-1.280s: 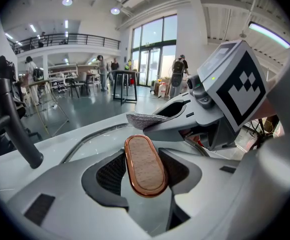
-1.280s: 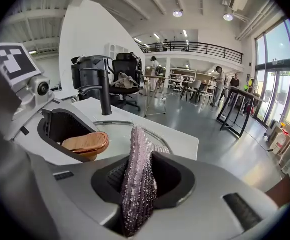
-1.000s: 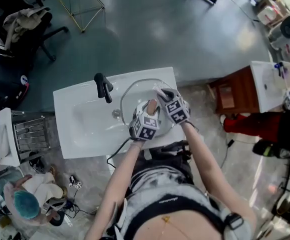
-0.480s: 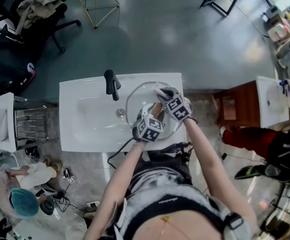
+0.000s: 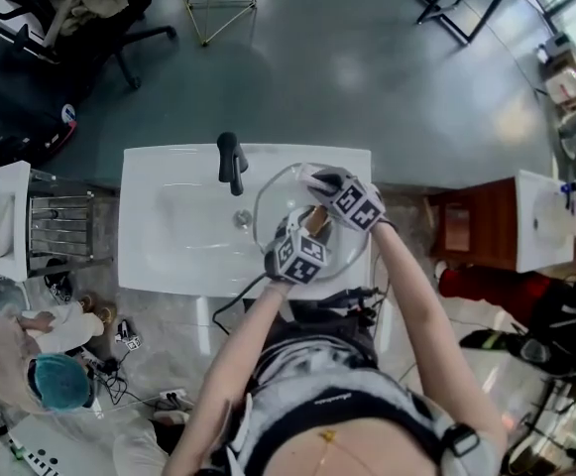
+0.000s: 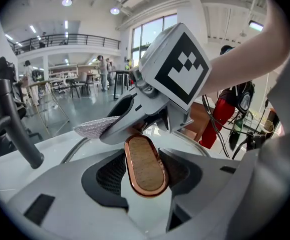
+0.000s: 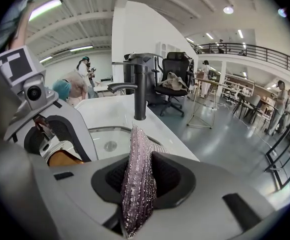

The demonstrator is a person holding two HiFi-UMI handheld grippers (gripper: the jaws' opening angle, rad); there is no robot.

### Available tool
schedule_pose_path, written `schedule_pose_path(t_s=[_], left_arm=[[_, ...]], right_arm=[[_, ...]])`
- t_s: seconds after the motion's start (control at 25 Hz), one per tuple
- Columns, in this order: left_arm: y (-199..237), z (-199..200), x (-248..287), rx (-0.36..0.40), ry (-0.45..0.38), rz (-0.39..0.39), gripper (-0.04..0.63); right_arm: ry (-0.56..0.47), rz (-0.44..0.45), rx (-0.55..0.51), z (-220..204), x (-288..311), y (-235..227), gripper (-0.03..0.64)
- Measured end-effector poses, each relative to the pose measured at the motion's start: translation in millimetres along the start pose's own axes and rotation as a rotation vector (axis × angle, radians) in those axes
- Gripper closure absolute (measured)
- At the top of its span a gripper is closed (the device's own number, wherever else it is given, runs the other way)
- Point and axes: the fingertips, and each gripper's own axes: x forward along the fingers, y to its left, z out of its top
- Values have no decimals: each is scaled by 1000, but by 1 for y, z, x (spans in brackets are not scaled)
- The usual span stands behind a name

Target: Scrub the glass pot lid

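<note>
Glass pot lid (image 5: 280,198), round and clear, with an oval wooden handle (image 5: 311,218) at its middle, lies over the right part of the white rectangular washbasin (image 5: 169,236). It is just right of the black tap (image 5: 231,163) and the round drain (image 5: 242,218). From the head view the left claw (image 5: 305,234) comes in from the near side onto the handle. The right claw (image 5: 329,188) reaches from the right across the far half of the lid. A metal wire rack (image 5: 59,228) stands left of the basin, and a black office chair (image 5: 89,13) is at the far left on the grey floor (image 5: 367,77).

In the left gripper view the left claw is clenched on the oval wooden handle, whose copper-coloured rim sits between the two dark pads. The lid's glass curves away behind it. Beyond the handle the right claw lies across the lid, and a silvery knitted scrubbing cloth (image 6: 96,127) sticks out of it to the left, over the glass. Whether the cloth touches the glass cannot be made out here.

In the right gripper view the right claw is clenched on the silvery cloth, which stands as a folded strip between the pads and points to the far side. The lid's rim arcs past the cloth's tip, with the drain seen through the glass and the tap upright behind it. The left claw is at the left, on the handle.
</note>
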Motion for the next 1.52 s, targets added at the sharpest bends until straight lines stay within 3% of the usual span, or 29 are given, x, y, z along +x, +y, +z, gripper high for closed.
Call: schedule_pose_path(t_s=[0.8, 1.52], left_arm=[[0, -3, 2, 4, 6, 9, 394], [1, -6, 3, 2, 8, 6, 396]], right_arm=[[42, 383, -289, 42, 38, 56, 519], [34, 304, -292, 38, 39, 49, 518]])
